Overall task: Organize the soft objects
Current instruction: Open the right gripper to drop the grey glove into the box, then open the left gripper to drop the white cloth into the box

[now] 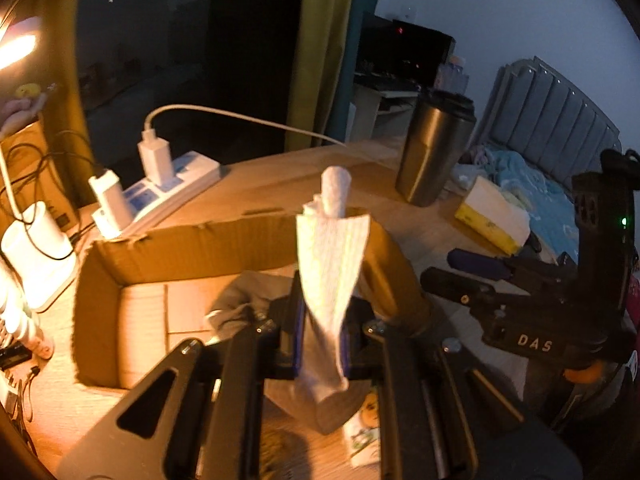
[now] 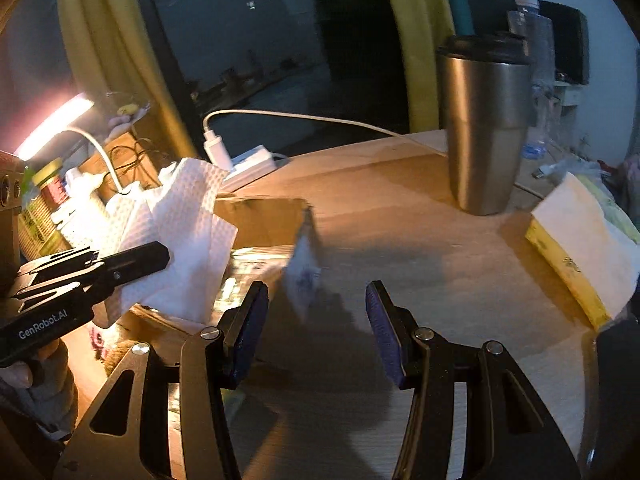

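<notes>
Pinched between my left gripper's (image 1: 322,338) jaws, a white cloth (image 1: 332,264) hangs over the open cardboard box (image 1: 176,240) on the counter (image 2: 420,240); my right gripper's (image 2: 316,332) jaws stand spread, holding nothing.

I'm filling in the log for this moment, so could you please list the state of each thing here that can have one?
Left claw: shut on the white cloth.
Right claw: open, holding nothing.
White cloth: held up, hanging crumpled above the box.
Cardboard box: open, a grey cloth inside.
Steel cup: upright, black lid on.
Charger: plugged into the power strip.
Lamp: on.
</notes>
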{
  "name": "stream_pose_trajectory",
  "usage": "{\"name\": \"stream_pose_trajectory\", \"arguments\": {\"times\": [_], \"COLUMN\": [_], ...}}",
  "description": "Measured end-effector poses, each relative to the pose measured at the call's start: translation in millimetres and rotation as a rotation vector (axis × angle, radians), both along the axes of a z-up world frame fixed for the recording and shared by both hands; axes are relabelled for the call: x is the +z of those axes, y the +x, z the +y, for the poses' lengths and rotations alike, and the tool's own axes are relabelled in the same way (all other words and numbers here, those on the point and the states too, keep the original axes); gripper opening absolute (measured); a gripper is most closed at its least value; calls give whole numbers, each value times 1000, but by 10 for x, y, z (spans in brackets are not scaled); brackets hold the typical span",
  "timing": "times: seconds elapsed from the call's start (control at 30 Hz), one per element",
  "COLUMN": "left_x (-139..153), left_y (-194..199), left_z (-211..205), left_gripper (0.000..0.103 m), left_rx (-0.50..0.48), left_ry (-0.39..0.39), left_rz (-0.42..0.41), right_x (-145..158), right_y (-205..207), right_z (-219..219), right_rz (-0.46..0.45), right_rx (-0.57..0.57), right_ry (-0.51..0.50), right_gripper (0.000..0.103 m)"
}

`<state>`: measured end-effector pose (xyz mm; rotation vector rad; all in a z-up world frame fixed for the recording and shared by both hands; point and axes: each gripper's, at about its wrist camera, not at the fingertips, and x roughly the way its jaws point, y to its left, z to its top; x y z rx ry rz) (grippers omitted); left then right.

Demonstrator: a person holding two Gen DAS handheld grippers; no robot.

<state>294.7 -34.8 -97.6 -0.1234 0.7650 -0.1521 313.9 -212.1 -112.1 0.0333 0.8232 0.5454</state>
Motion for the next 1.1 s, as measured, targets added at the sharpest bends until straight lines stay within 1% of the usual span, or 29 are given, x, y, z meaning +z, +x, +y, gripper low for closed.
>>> {"name": "stream_pose_trajectory", "arguments": {"times": [0.27,0.47,0.53,0.63,0.7,0.73,0.8,0.97,1.1], "left_x": [-254,-415,-405,-371,-340,-318,-253,-115,1], "left_y": [230,319,314,303,283,263,219,85,-53], "left_z": [-275,-335,-352,-353,-331,-314,-279,-226,-173], "left_gripper": [13,16,20,32,59,61,61,62,64], "left_rx": [-19,-28,-30,-34,-31,-29,-27,-29,-25], "left_ry": [28,44,58,55,49,38,17,10,4], "left_rz": [78,139,136,134,127,120,101,62,22], "right_x": [-73,-126,-125,-103,-76,-63,-32,55,133], "right_y": [44,53,53,39,21,11,-14,-125,-232], "right_z": [-222,-272,-257,-241,-232,-231,-225,-175,-125], "right_rz": [9,15,13,8,3,0,-5,-22,-39], "right_rx": [-24,-29,-29,-29,-33,-36,-38,-43,-43], "right_ry": [12,17,15,12,10,8,5,-6,-14], "right_gripper": [54,54,54,54,54,54,54,54,54]}}
